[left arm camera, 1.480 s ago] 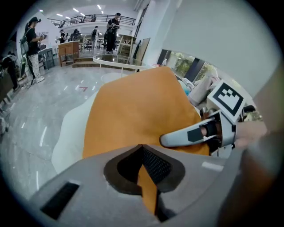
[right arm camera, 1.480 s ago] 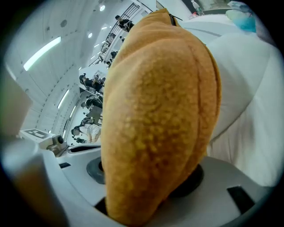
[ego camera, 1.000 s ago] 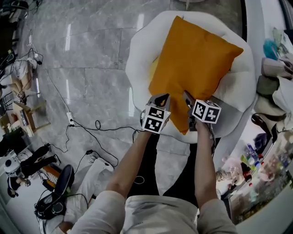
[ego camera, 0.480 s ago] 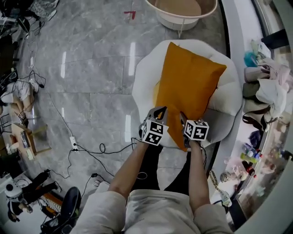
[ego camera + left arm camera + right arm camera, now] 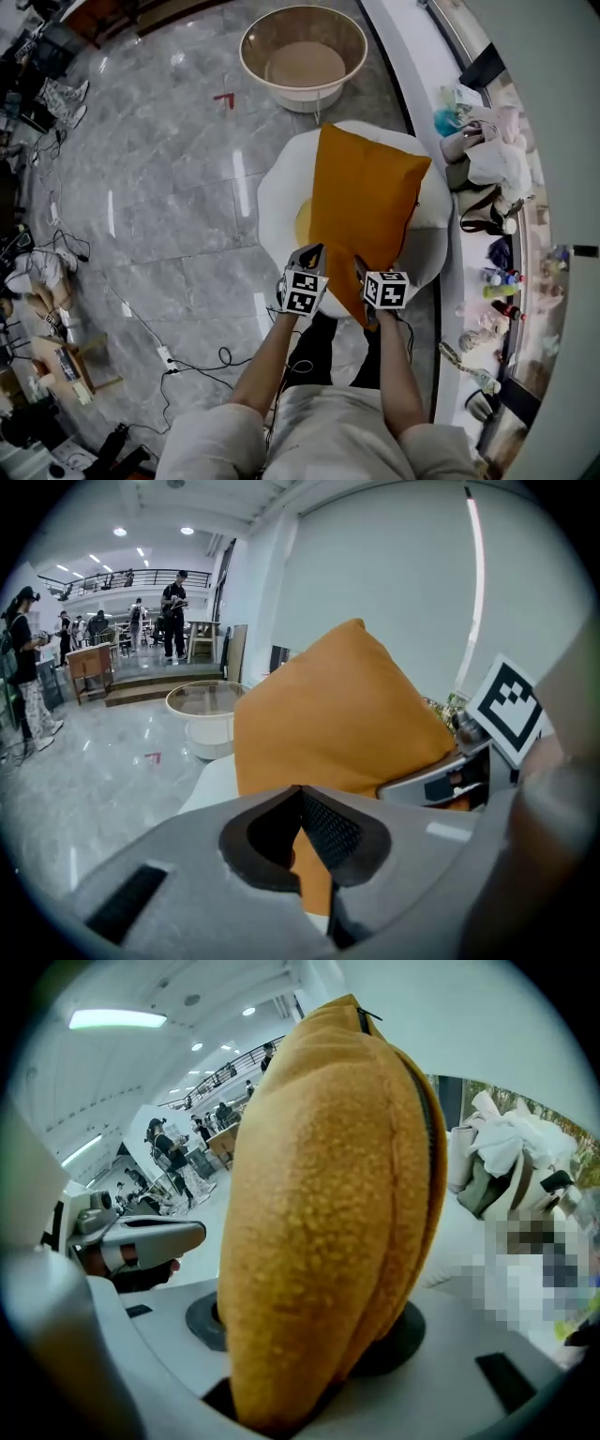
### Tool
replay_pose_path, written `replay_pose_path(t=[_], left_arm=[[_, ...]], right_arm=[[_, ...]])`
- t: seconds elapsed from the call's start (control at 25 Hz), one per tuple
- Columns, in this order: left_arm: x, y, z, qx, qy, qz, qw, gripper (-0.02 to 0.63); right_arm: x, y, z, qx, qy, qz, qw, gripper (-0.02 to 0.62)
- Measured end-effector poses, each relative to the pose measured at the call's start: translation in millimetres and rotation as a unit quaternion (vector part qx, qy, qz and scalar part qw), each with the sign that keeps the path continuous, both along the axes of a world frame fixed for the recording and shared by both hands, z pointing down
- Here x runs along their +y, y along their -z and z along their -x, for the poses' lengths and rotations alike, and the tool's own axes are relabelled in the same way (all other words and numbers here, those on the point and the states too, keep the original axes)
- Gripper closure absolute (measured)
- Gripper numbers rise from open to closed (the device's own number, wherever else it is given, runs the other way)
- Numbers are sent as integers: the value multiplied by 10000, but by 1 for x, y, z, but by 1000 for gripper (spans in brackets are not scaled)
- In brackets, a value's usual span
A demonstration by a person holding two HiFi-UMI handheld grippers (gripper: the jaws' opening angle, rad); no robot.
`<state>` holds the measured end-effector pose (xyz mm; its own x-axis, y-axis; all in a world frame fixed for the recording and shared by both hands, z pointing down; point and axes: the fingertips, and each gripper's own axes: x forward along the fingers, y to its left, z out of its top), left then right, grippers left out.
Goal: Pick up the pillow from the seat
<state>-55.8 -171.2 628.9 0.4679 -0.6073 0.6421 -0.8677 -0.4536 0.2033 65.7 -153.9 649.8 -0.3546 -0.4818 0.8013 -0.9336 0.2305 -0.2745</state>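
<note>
Moved: pillow (image 5: 366, 211) and both tongs are rising above the white seat (image 5: 277, 202).
Left tongs (image 5: 314, 255): pinching pillow's near edge.
Right tongs (image 5: 360, 269): clamping its near corner.
Doing well: keeping both grips firm, lifting evenly.

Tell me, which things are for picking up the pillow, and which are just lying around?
For the job:
- orange square fabric pillow
- white puffy round seat under it
- left gripper and right gripper, both clamped on the pillow

Just lying about:
- pale round plastic tub
- heap of bags and clothes by the white ledge
- red mark on the grey floor
</note>
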Motion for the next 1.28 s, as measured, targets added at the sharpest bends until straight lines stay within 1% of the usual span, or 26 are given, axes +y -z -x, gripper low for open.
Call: replay_pose_path(t=[0.12,0.2,0.28,0.4,0.6,0.8,0.92,1.04,1.12,1.2,1.28], left_arm=[[6,27,-17,123,-58,20,9999,597],[19,43,-32,332,-75,104,9994,597],[32,60,-45,627,-15,155,9979,597],[42,84,-63,854,57,79,9963,597],[68,115,-82,857,68,-56,9963,597],[97,141,-101,879,-126,-49,9960,597],[112,152,-115,822,-203,-76,9964,597],[117,168,-124,813,-194,-162,9964,597],[121,175,-129,889,-115,-178,9958,597],[119,180,-133,928,-42,-222,9954,597],[116,183,-136,877,-22,-277,9958,597]], right_arm=[[5,29,-17,36,-128,-152,9998,348],[18,48,-27,123,-171,-175,9996,348],[31,66,-37,230,-166,-197,9994,347],[43,88,-52,370,-144,-370,9985,348],[73,109,-71,397,-158,-571,9975,348],[100,117,-81,15,-245,-587,9980,347],[118,119,-92,-109,-282,-561,9980,348],[127,129,-99,-158,-251,-634,9975,348],[132,135,-105,-213,-227,-712,9970,348],[130,142,-111,-243,-252,-831,9959,348],[122,149,-118,-231,-318,-949,9947,348]])
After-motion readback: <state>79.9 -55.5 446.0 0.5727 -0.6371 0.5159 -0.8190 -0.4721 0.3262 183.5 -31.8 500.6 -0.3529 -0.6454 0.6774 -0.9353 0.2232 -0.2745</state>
